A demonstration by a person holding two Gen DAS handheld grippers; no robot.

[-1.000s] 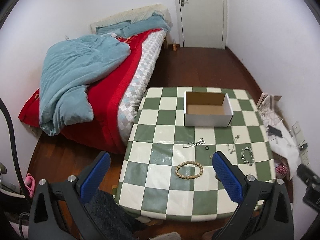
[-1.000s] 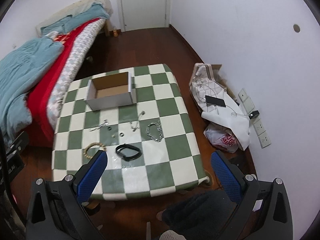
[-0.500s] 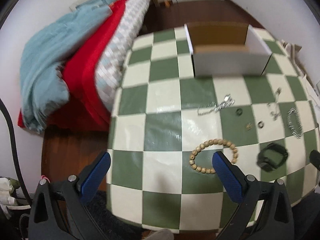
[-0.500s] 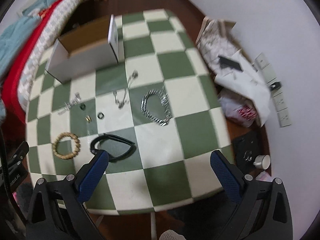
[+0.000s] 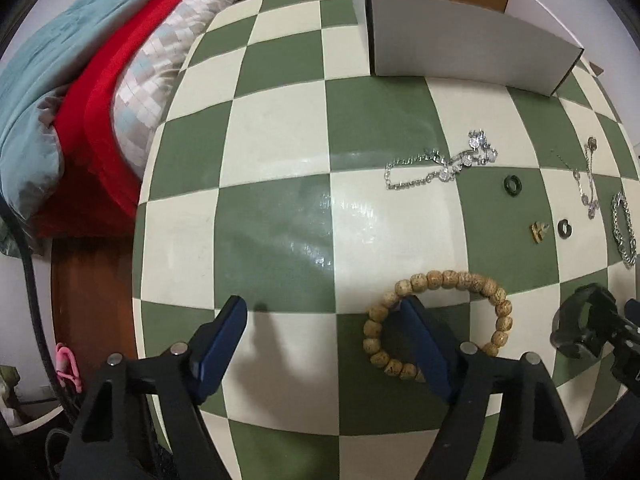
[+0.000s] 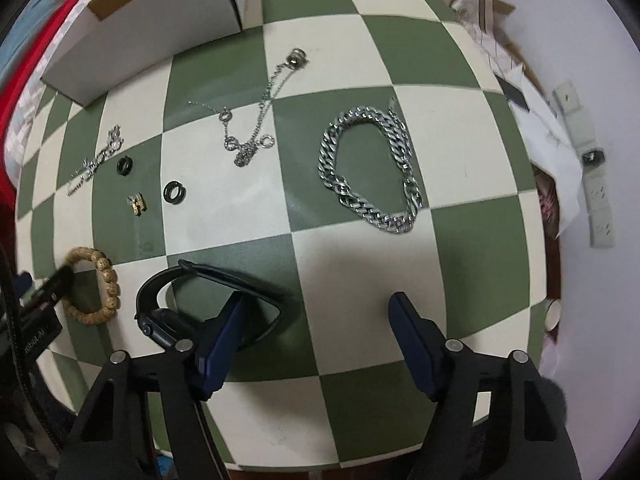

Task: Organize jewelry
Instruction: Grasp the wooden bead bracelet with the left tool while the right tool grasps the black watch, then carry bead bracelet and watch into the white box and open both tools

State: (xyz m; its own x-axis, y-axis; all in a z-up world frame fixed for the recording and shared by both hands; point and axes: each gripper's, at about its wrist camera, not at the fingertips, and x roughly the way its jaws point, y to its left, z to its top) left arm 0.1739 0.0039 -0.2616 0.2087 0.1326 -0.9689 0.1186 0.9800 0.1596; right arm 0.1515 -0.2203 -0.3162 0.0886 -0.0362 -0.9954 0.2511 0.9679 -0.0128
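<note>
Barely begun: all jewelry loose on green-and-cream checkered worktop (image 5: pixel 280 208), white cardboard box (image 5: pixel 472 52) at twelve o'clock. Left hand-held gripper (image 5: pixel 324 320) spread wide astride wooden bead bracelet (image 5: pixel 440 320); right hand-held gripper (image 6: pixel 316 312) spread astride black wristband (image 6: pixel 208 304).

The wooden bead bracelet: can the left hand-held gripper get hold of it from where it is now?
Probably yes. The left hand-held gripper is open and low over the table; one finger already sits inside the wooden bead bracelet loop, the other outside. Nothing blocks it.
</note>
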